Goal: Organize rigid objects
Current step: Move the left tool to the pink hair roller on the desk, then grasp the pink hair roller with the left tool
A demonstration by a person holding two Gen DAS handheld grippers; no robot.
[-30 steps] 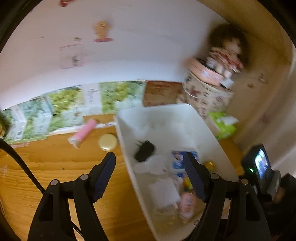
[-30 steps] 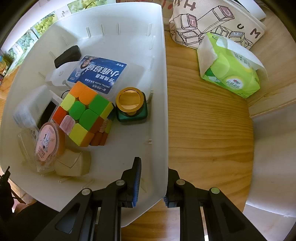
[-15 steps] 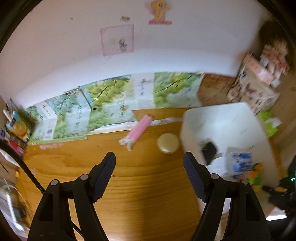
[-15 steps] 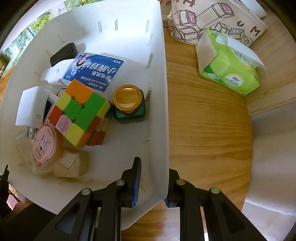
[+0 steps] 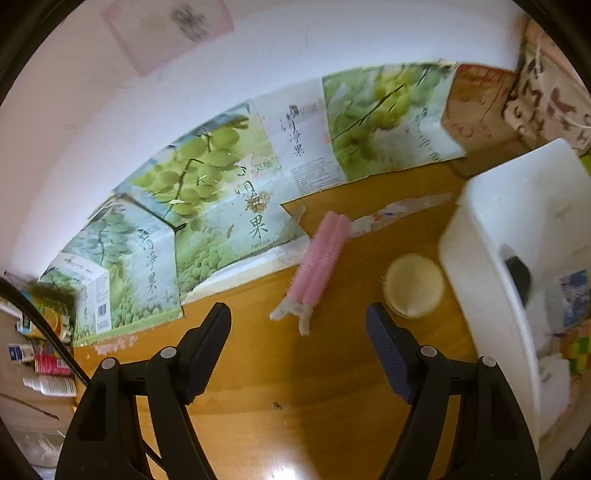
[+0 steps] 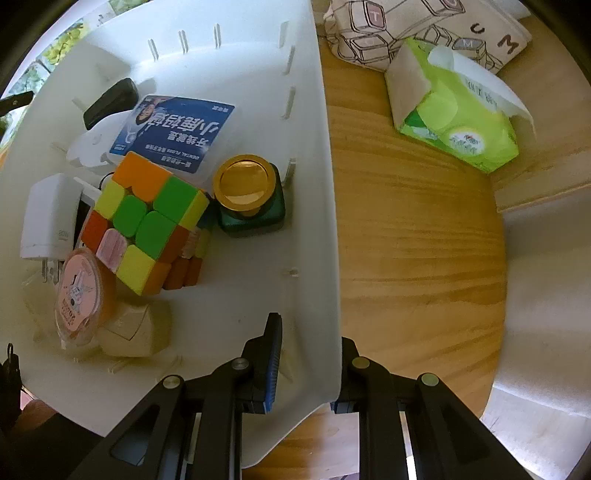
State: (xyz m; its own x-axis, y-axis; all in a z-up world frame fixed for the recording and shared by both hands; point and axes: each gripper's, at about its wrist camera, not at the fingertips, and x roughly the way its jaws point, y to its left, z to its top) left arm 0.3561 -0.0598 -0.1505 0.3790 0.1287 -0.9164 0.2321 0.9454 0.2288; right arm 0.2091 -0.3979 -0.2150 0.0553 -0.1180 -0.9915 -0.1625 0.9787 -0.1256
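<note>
In the left wrist view my left gripper [image 5: 297, 334] is open over the wooden desk, nothing between its pads. Just ahead of it lie a pink hair clip [image 5: 319, 264] and a round cream lid [image 5: 413, 285]. The white bin [image 5: 476, 266] stands at the right. In the right wrist view my right gripper [image 6: 306, 363] is shut on the white bin's near wall [image 6: 325, 258], one pad inside and one outside. Inside the bin lie a colour cube [image 6: 147, 221], a green jar with a gold lid [image 6: 249, 195], a blue-labelled box [image 6: 173, 129], a white charger [image 6: 48, 218], a black item [image 6: 110, 101] and a pink-lidded cup [image 6: 79, 295].
Flattened grape-print cartons [image 5: 221, 192] lean against the wall behind the desk. Small bottles and clutter [image 5: 40, 354] sit at the far left. A green tissue pack [image 6: 458, 122] and a printed fabric bag [image 6: 424, 29] lie right of the bin.
My left gripper has swung left away from the bin and dipped toward the desk; the hair clip and lid now lie just ahead. The right gripper keeps its hold on the bin wall.
</note>
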